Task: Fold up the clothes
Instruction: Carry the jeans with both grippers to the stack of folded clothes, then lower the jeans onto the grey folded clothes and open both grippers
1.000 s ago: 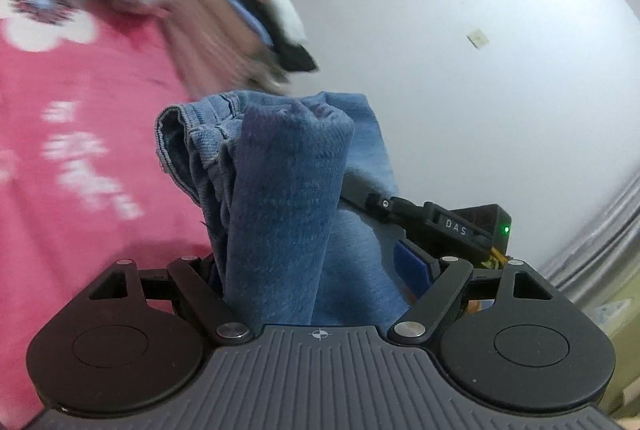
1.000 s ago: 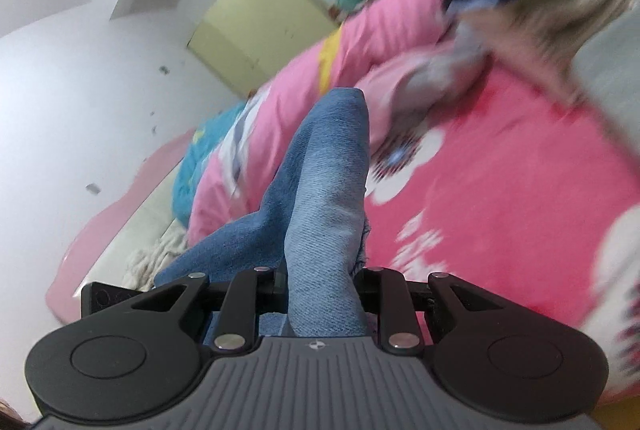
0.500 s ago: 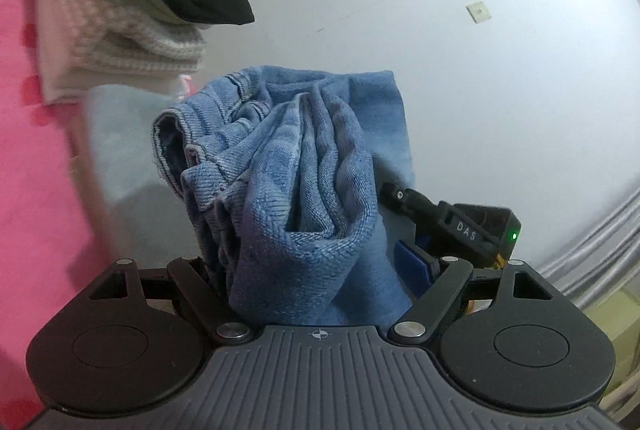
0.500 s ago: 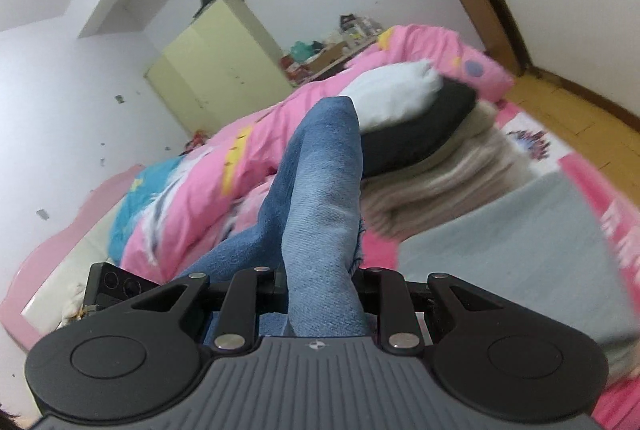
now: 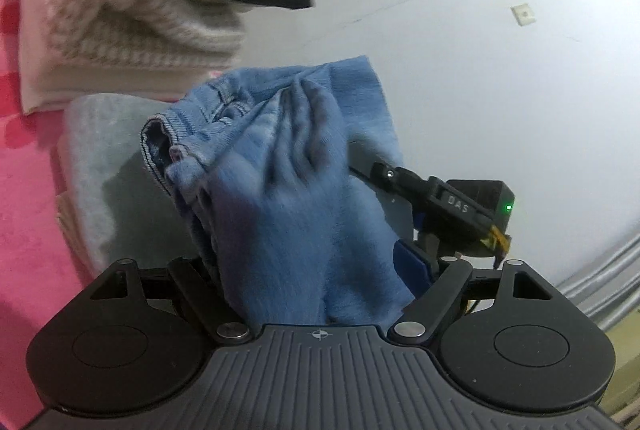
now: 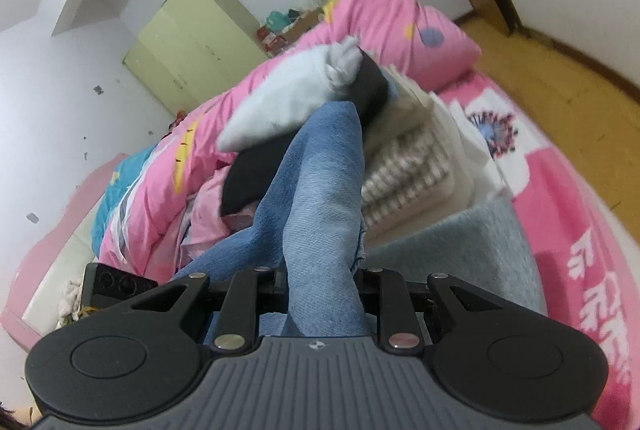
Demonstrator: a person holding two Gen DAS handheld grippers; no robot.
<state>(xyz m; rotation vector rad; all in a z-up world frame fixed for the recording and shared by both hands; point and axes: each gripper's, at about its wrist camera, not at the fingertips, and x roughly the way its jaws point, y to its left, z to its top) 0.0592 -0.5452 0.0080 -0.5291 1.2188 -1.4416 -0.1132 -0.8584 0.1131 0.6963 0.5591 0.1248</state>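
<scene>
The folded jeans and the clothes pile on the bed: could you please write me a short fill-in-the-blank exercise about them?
1. Both grippers grip a bundle of blue ____ fabric.
2. In the stack of folded clothes, the black garment lies under a ____ one.
3. The flat folded item nearest the grippers is ____ in colour.
4. The bedspread is mainly ____.

Missing words: denim; white; grey; pink

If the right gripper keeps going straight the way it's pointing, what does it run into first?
Probably the stack of folded clothes on the pink bed. The right gripper is clamped on the folded jeans, which would likely reach the stack first. Depth is unclear.
</scene>
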